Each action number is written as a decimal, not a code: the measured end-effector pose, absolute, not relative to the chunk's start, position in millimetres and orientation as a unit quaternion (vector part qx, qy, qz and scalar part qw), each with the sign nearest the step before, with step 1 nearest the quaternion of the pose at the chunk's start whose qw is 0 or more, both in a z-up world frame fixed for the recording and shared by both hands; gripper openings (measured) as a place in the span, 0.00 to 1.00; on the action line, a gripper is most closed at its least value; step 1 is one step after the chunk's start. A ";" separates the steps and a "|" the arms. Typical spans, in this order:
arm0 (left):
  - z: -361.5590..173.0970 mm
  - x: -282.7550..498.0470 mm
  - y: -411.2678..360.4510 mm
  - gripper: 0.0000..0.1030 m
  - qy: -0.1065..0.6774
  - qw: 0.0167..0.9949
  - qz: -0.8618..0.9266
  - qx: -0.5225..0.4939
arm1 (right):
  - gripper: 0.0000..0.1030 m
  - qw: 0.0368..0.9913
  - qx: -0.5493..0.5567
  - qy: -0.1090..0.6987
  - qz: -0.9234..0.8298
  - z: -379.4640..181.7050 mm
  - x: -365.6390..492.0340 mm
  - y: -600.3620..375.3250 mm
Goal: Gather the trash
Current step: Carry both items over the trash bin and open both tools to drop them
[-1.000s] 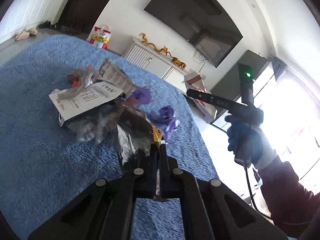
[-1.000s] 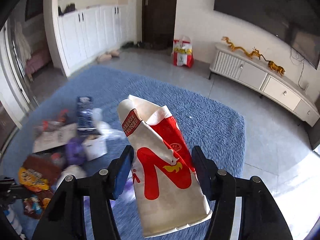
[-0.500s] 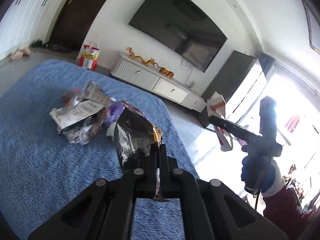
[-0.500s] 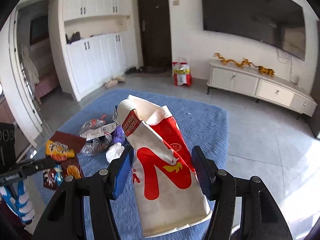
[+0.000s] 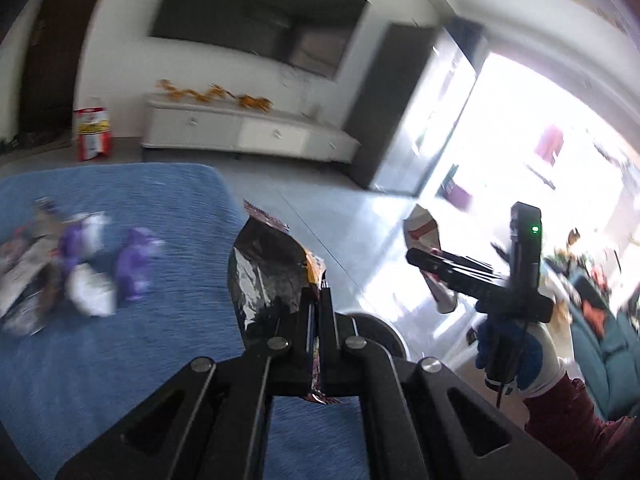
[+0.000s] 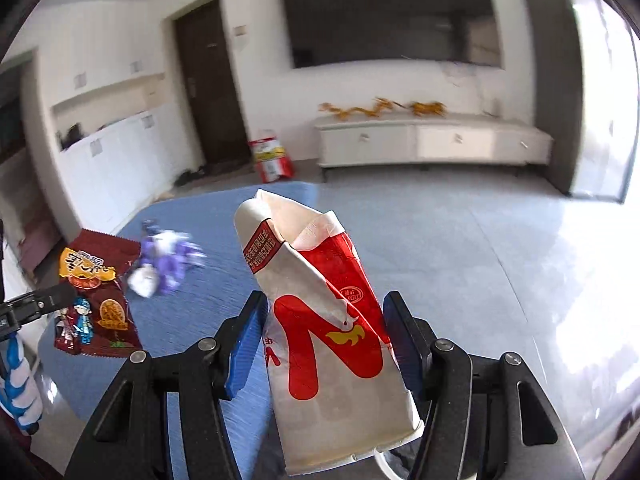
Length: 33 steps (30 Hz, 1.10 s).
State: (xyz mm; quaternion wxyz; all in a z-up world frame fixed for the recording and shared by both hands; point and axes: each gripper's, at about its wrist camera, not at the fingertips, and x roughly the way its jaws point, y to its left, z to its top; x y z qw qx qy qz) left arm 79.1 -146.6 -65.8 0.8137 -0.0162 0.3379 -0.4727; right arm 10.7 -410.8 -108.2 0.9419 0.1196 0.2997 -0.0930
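My left gripper [image 5: 318, 304] is shut on a dark foil snack wrapper [image 5: 270, 276] and holds it up over the edge of the blue rug [image 5: 120, 344]. The same wrapper [image 6: 94, 300] shows maroon and orange at the left of the right wrist view. My right gripper [image 6: 324, 320] is shut on a crushed red and white paper cup [image 6: 324, 328]. In the left wrist view it [image 5: 424, 258] is held out at the right with the cup [image 5: 422, 232]. More trash [image 5: 72, 280] lies on the rug, purple and white pieces among it [image 6: 164, 264].
A round dark rim [image 5: 380, 330] shows just behind my left gripper, by the rug's edge. A white TV cabinet [image 6: 432, 142] stands along the far wall under a TV [image 6: 392, 12]. A red and white bag [image 6: 272, 160] stands by the door. Grey tiled floor [image 6: 460, 248] lies to the right.
Both grippers have swung right, away from the trash pile, each still holding its item. The pile has slid to the left in both views. The view is blurred by motion.
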 end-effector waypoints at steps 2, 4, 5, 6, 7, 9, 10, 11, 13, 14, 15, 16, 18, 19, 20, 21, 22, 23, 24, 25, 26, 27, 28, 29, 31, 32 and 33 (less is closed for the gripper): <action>-71.7 76.8 -182.2 0.01 0.348 0.801 -0.488 0.009 | 0.58 0.936 0.143 0.302 -0.108 -123.5 0.4 -431.0; -79.7 73.5 -219.7 0.01 0.359 0.787 -0.501 0.034 | 0.58 0.929 0.167 0.306 -0.123 -141.4 -9.4 -452.3; -84.1 73.4 -235.1 0.01 0.365 0.781 -0.505 0.044 | 0.58 0.926 0.175 0.308 -0.129 -148.3 -13.4 -460.3; -90.2 72.4 -255.8 0.01 0.374 0.772 -0.510 0.057 | 0.58 0.922 0.186 0.310 -0.137 -157.8 -18.1 -470.1; -96.0 70.6 -270.7 0.01 0.382 0.765 -0.514 0.066 | 0.58 0.918 0.198 0.311 -0.144 -167.2 -22.7 -479.8; -109.0 69.4 -300.9 0.01 0.400 0.750 -0.519 0.085 | 0.58 0.910 0.221 0.314 -0.156 -183.8 -32.9 -497.7; -118.0 69.0 -317.1 0.01 0.411 0.743 -0.520 0.096 | 0.58 0.906 0.232 0.316 -0.162 -192.7 -37.2 -506.4; -127.1 69.0 -332.3 0.01 0.420 0.736 -0.520 0.106 | 0.58 0.901 0.244 0.318 -0.168 -201.9 -40.2 -514.7; -144.1 65.2 -359.0 0.01 0.437 0.723 -0.521 0.124 | 0.58 0.890 0.267 0.325 -0.177 -220.6 -44.6 -530.3; -152.6 64.0 -371.2 0.01 0.445 0.718 -0.520 0.131 | 0.58 0.884 0.278 0.328 -0.183 -230.1 -47.3 -536.4; -161.0 62.8 -382.5 0.01 0.452 0.713 -0.519 0.138 | 0.58 0.878 0.289 0.332 -0.188 -239.8 -49.3 -542.3; -171.3 61.4 -394.5 0.01 0.458 0.708 -0.518 0.146 | 0.58 0.872 0.299 0.337 -0.192 -249.1 -50.8 -547.5; -185.4 59.0 -409.4 0.01 0.468 0.700 -0.516 0.155 | 0.58 0.864 0.308 0.345 -0.199 -262.9 -51.0 -554.7; -192.7 58.6 -417.7 0.01 0.474 0.696 -0.515 0.158 | 0.58 0.861 0.312 0.348 -0.201 -269.5 -50.0 -557.9; -199.1 58.6 -425.4 0.01 0.479 0.693 -0.514 0.161 | 0.58 0.858 0.315 0.350 -0.202 -273.2 -46.4 -560.7; -204.5 58.8 -431.3 0.01 0.483 0.691 -0.513 0.163 | 0.58 0.856 0.319 0.353 -0.204 -278.6 -43.5 -563.7; -210.3 59.1 -438.4 0.01 0.487 0.689 -0.510 0.167 | 0.58 0.854 0.321 0.354 -0.206 -282.5 -40.4 -565.7; -216.1 64.2 -444.5 0.01 0.490 0.687 -0.509 0.168 | 0.58 0.852 0.323 0.355 -0.208 -285.9 -42.0 -566.6; -220.1 64.9 -446.8 0.01 0.494 0.685 -0.509 0.170 | 0.58 0.850 0.325 0.357 -0.211 -289.4 -40.0 -569.0; -224.1 63.7 -447.3 0.01 0.497 0.682 -0.509 0.170 | 0.59 0.849 0.327 0.357 -0.214 -291.7 -37.2 -571.0; -227.6 64.2 -449.6 0.02 0.500 0.679 -0.509 0.172 | 0.59 0.847 0.328 0.358 -0.217 -294.8 -36.9 -573.0; -232.0 63.9 -454.3 0.03 0.500 0.679 -0.509 0.173 | 0.59 0.844 0.327 0.361 -0.223 -297.3 -33.8 -574.7; -235.6 62.9 -456.7 0.03 0.500 0.676 -0.512 0.177 | 0.60 0.841 0.327 0.365 -0.228 -299.4 -29.7 -576.2; -237.8 61.8 -457.7 0.03 0.502 0.671 -0.515 0.178 | 0.62 0.840 0.327 0.367 -0.231 -302.3 -31.4 -579.1; -238.6 61.7 -458.8 0.03 0.510 0.661 -0.523 0.174 | 0.67 0.836 0.325 0.370 -0.241 -305.0 -32.7 -580.2; -237.6 61.3 -458.3 0.03 0.510 0.659 -0.525 0.172 | 0.69 0.836 0.323 0.371 -0.244 -305.5 -33.8 -581.2; -236.9 60.9 -458.2 0.04 0.509 0.658 -0.527 0.171 | 0.70 0.835 0.322 0.371 -0.248 -305.1 -37.1 -580.8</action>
